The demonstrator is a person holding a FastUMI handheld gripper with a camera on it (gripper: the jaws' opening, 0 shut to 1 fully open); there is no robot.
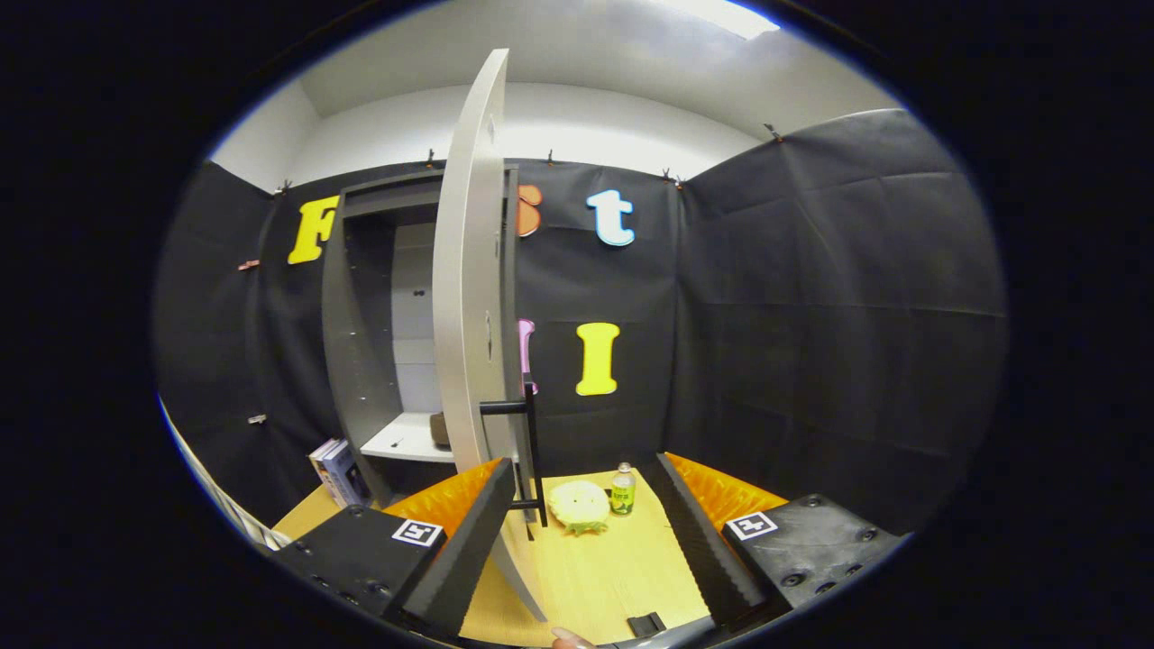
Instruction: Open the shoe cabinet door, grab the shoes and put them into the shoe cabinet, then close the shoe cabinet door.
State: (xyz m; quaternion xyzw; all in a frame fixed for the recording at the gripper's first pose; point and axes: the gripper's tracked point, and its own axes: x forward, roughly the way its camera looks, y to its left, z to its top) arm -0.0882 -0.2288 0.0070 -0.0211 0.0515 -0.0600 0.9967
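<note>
The grey shoe cabinet (361, 361) stands against the back wall with its white door (469, 297) swung wide open, edge-on to me. The door's black bar handle (534, 451) sits just inside my left fingertip. My gripper (580, 469) is open, with the door's lower edge and handle between the fingers, nearer the left finger (464, 550); neither finger presses on them. A yellow shoe (580, 507) lies on the wooden table (595, 577) just ahead, between the fingers. A white shelf (406, 440) inside the cabinet holds a small brown object (440, 430).
A green-labelled bottle (622, 489) stands right beside the shoe. Books (338, 470) lean by the cabinet's lower left. A small black item (645, 624) lies on the table near me, and a fingertip (568, 638) shows beside it.
</note>
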